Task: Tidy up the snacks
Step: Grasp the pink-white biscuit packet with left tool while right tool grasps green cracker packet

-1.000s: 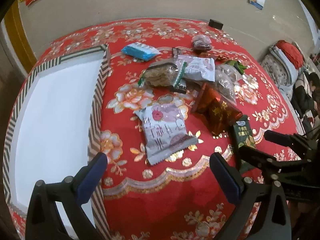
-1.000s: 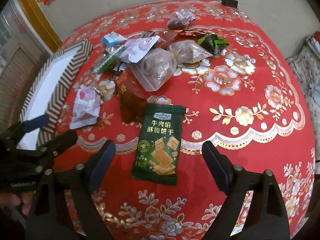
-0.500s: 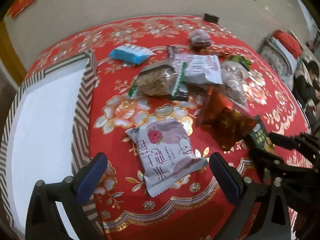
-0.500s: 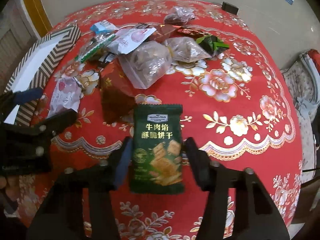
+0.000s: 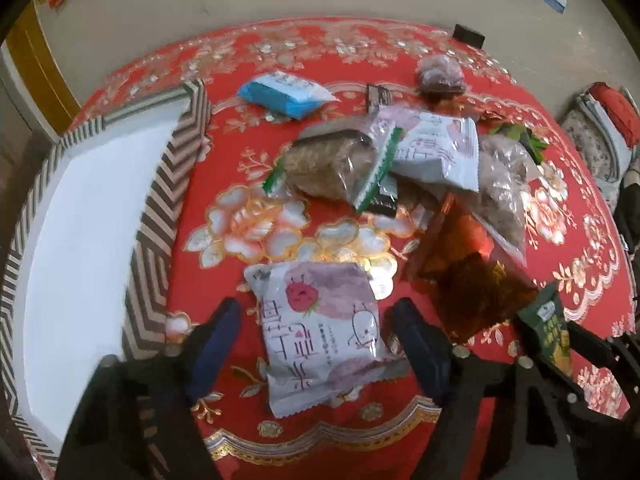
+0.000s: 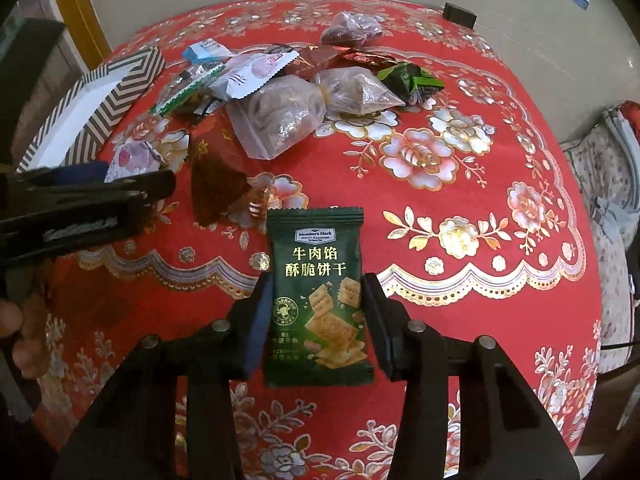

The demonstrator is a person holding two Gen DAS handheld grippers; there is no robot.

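Right wrist view, right tool (image 6: 316,312) clamped on green cracker packet (image 6: 318,296), left tool (image 5: 316,338) closing, straddling pink-white packet (image 5: 320,332).

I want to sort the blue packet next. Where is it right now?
In the left wrist view the blue packet lies at the far side of the pile, just right of the striped box's far corner and behind the clear cookie bag.

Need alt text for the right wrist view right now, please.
The right gripper has its jaws shut on a green cracker packet over the red floral tablecloth. Behind lie a snack pile and a striped tray.
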